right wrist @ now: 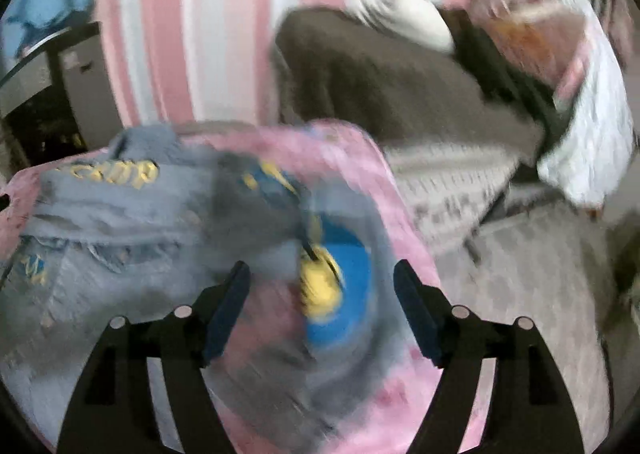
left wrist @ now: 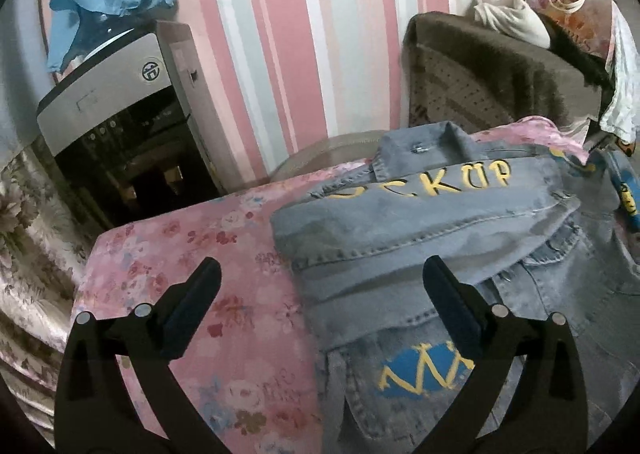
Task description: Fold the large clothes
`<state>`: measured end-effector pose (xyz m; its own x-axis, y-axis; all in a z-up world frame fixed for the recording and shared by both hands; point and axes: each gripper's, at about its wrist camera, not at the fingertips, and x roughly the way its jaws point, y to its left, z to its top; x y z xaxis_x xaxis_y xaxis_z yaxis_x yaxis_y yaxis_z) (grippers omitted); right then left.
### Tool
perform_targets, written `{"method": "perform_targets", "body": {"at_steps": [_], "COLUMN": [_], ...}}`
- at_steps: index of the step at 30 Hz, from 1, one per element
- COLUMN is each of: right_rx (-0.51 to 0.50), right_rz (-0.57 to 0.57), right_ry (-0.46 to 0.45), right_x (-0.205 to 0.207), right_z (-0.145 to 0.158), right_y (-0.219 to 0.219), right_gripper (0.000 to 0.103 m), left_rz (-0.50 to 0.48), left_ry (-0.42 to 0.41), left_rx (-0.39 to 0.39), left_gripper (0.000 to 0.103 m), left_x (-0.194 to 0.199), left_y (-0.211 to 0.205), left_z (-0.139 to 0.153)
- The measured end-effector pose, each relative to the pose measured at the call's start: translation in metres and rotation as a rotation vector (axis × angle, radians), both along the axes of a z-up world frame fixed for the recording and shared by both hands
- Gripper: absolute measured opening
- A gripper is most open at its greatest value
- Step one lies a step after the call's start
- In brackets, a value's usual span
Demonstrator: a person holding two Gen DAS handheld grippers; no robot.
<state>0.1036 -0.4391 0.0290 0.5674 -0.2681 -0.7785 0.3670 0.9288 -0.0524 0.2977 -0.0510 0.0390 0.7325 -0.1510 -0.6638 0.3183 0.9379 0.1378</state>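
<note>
Spread wide and holding nothing, the left gripper (left wrist: 320,302) hovers over the jacket's (left wrist: 440,238) left edge, one finger above the pink cloth (left wrist: 180,254), the other above denim. From it the jacket spreads toward 1 to 3 o'clock, collar (left wrist: 420,146) at 12, so its long axis runs 6 to 12. The right gripper (right wrist: 322,306), also spread and empty, hangs over a blue-and-yellow patch (right wrist: 336,290); that view is blurred. Both seem about equally near.
</note>
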Motion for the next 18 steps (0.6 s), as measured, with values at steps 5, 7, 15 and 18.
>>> {"method": "perform_targets", "body": {"at_steps": [5, 7, 15, 18], "right_rx": [0.055, 0.097, 0.117, 0.045], "right_rz": [-0.077, -0.099, 0.107, 0.176], "right_ry": [0.024, 0.018, 0.022, 0.029], "right_x": [-0.030, -0.035, -0.029, -0.035], "right_z": [-0.023, -0.030, -0.042, -0.045], "right_y": [-0.025, -0.032, 0.025, 0.057], "right_gripper": [0.073, 0.069, 0.065, 0.065], "left_rz": [-0.015, -0.020, -0.049, -0.059], "left_ry": [0.014, 0.025, 0.016, 0.013], "left_rx": [0.024, 0.031, 0.049, 0.052], "left_gripper": [0.100, 0.100, 0.100, 0.100], "left_x": [-0.009, -0.011, -0.024, -0.029], "left_y": [-0.007, -0.012, -0.025, -0.025], "left_z": [-0.010, -0.013, -0.014, -0.014]}}
